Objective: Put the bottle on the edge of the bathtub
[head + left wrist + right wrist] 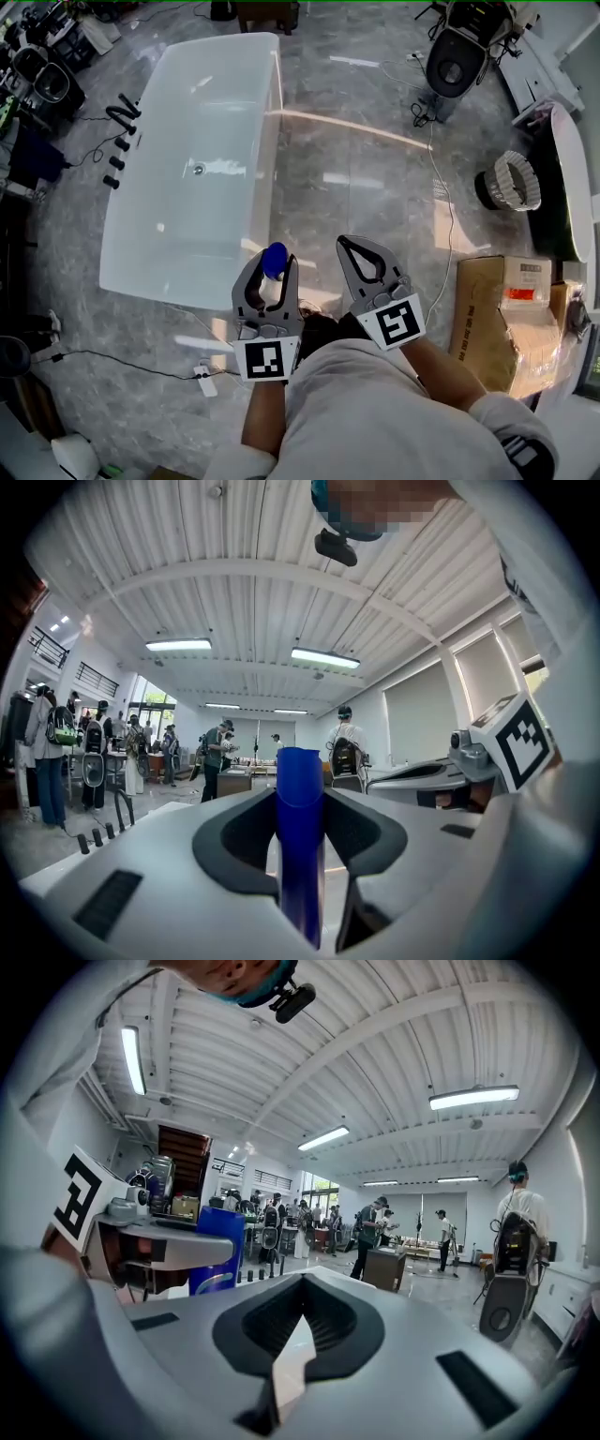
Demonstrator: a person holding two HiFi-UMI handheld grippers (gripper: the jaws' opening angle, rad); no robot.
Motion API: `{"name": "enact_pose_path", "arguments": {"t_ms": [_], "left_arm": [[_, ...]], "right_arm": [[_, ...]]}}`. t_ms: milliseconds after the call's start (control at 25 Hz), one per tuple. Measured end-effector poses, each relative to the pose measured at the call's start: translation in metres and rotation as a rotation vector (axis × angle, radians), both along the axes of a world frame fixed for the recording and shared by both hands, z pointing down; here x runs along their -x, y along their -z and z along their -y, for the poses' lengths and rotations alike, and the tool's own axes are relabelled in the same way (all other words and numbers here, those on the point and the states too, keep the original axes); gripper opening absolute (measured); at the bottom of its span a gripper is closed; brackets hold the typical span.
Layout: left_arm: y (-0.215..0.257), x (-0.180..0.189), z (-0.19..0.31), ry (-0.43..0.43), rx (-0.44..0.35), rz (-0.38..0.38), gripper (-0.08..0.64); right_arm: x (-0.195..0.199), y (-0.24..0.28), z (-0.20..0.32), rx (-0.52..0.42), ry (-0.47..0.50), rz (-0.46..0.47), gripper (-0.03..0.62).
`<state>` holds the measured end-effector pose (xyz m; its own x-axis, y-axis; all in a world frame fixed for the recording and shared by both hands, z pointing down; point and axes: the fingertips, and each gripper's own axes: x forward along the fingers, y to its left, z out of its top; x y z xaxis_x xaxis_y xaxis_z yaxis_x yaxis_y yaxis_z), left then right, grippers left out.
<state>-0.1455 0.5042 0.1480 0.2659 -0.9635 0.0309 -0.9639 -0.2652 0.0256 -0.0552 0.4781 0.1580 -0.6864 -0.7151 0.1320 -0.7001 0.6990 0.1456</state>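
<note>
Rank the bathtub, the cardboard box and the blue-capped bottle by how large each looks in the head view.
1. bathtub
2. cardboard box
3. bottle, clearly the smallest, even though it is held nearest the camera.

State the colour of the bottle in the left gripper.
Blue. The bottle shows best in the left gripper view.

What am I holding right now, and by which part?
The left gripper's jaws clamp the blue plastic bottle by its sides; the right gripper holds nothing.
</note>
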Motion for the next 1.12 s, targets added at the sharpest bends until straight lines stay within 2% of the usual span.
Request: {"name": "enact_pose_path", "arguments": {"t_ms": [440,880,1120], "left_arm": [[-0.005,0.005,0.044,-0.029,0.019,-0.001,0.163],[-0.010,-0.006,0.111,-0.039,0.070,0.039,0.163],[-0.009,0.000,0.178,-0.020,0.081,0.093,0.163]], "right_arm": [[0.009,0.000,0.039,-0.002,-0.022,0.020,0.005],[-0.006,-0.002,0.114,-0.006,-0.039,0.099,0.005],[-0.018,-0.021,0.176,0.071,-0.036,0.069,0.005]]}}
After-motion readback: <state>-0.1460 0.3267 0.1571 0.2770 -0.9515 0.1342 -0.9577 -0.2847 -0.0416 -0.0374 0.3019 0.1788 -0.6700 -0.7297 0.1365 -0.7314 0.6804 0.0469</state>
